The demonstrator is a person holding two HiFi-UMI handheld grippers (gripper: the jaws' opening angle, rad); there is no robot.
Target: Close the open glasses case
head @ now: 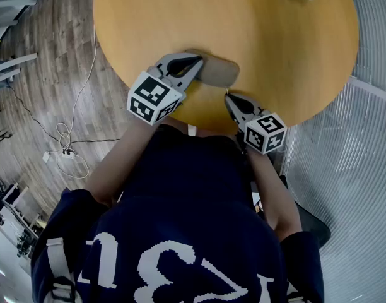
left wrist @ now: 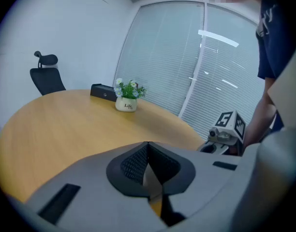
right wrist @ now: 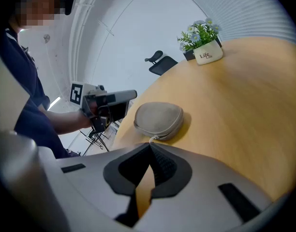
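Case [head: 219,72] is lying mid-frame, looking zipped already, so we are holding left gripper [head: 194,62] beside it and right gripper [head: 229,98] below, both clenched on nothing.

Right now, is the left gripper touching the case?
Cannot tell. In the head view the left gripper overlaps the case at its left end. The right gripper view shows them close, with neither a gap nor contact plain.

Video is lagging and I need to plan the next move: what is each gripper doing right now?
Left gripper: closed, holding nothing.
Right gripper: closed, holding nothing.
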